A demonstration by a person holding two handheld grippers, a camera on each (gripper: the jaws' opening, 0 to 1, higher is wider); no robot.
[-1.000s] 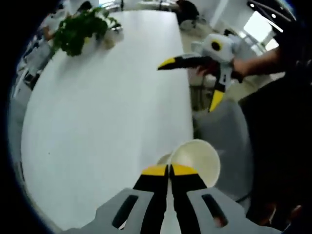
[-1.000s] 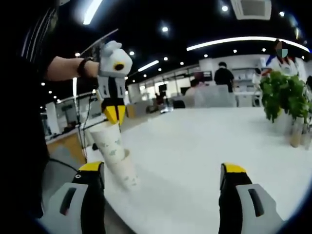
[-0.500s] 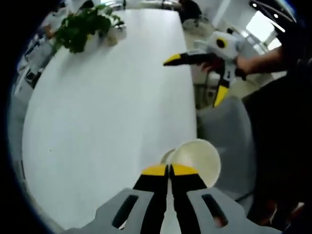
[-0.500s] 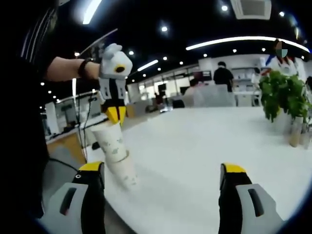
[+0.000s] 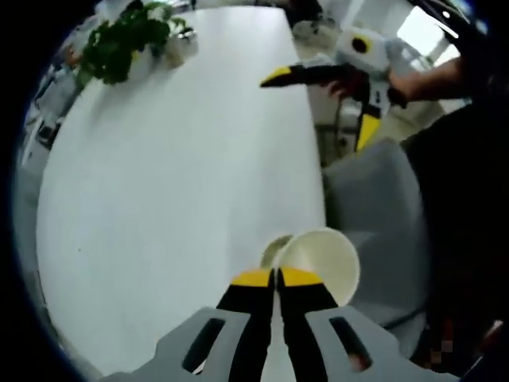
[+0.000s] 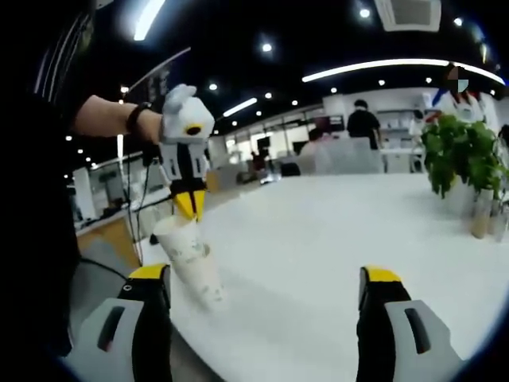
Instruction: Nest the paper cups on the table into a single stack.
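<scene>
My left gripper (image 5: 275,276) is shut on the rim of a white paper cup (image 5: 320,263) that sits tilted inside another cup (image 5: 273,251) at the white table's (image 5: 175,175) right edge. In the right gripper view the left gripper (image 6: 187,205) comes down from above and pinches the top cup (image 6: 178,235) of the leaning printed stack (image 6: 197,274). My right gripper (image 6: 265,274) is wide open with nothing between its jaws, low over the table. It enters the left gripper view at the upper right, where the right gripper (image 5: 322,107) hangs open over the table edge, apart from the cups.
A leafy plant (image 5: 127,40) in a vase stands at the table's far end, and the plant (image 6: 465,159) is at the right in the right gripper view. A grey chair (image 5: 374,215) stands beside the table edge near the cups. People (image 6: 366,123) stand far behind.
The held cup has sunk lower into the cup beneath it as the left gripper moved down. The right gripper stays open and has barely moved.
</scene>
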